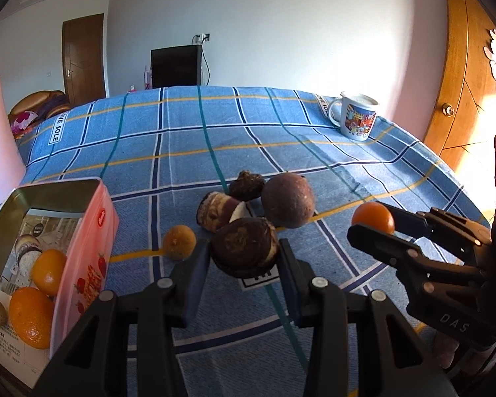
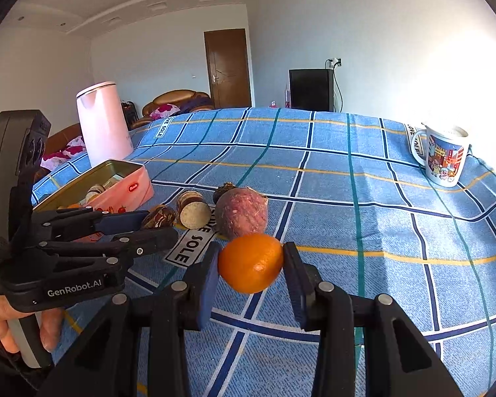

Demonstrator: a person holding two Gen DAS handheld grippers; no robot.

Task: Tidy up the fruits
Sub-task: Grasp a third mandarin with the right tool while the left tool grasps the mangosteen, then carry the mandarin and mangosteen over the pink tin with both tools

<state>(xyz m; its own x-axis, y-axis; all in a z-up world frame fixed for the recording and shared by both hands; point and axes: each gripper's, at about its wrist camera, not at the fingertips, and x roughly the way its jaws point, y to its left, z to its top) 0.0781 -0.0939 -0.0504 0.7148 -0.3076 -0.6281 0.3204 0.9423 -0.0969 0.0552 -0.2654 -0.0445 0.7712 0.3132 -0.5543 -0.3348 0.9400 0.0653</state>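
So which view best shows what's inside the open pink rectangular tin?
The left wrist view: it looks into the pink rectangular tin, showing two oranges and a small brown item on a printed liner. The right wrist view shows the tin side-on, contents mostly hidden behind the left tongs.

On the tablecloth (image 1: 188,139), a tin (image 1: 66,231) is set at the left with oranges (image 1: 48,273) in it. A cluster of roots (image 1: 248,211) is placed right of it. A mug (image 1: 355,115) is stood far right, behind; a kettle (image 2: 102,122) is stood behind the tin.
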